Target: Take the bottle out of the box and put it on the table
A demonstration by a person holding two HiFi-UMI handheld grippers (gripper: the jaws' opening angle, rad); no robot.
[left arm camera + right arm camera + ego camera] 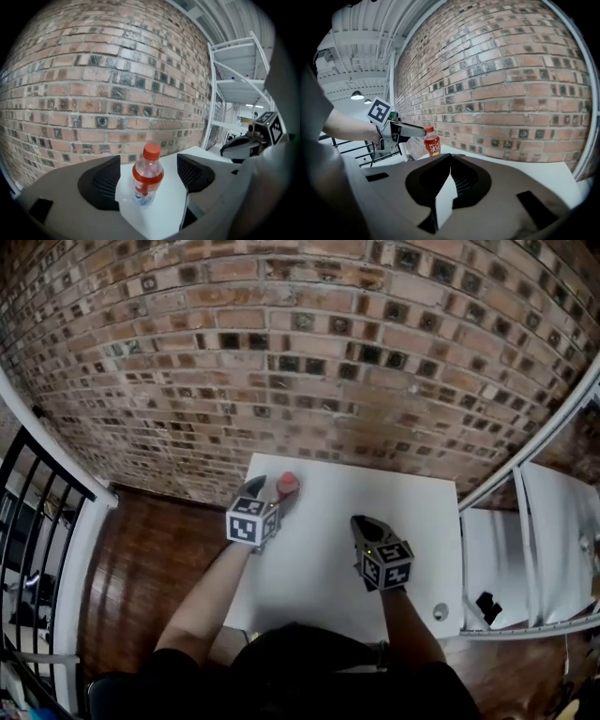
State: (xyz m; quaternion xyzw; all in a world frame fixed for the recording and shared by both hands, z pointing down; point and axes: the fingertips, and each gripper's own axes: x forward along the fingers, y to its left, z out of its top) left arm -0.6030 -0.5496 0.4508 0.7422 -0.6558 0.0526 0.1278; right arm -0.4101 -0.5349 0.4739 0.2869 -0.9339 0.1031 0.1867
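A clear plastic bottle with an orange cap and orange label [147, 177] stands upright on the white square counter [323, 568], framed in the gap of the left tongs [149, 165]. Their jaws gape wide and touch neither side of it, probably because the bottle is already set down. The right tongs [450, 157] are closed on nothing (apparently idle, well to the bottle's side).

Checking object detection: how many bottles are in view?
1. The bottle stands upright on the table near the brick wall, between the left gripper's open jaws, which do not touch it. Nothing in view could hide another.
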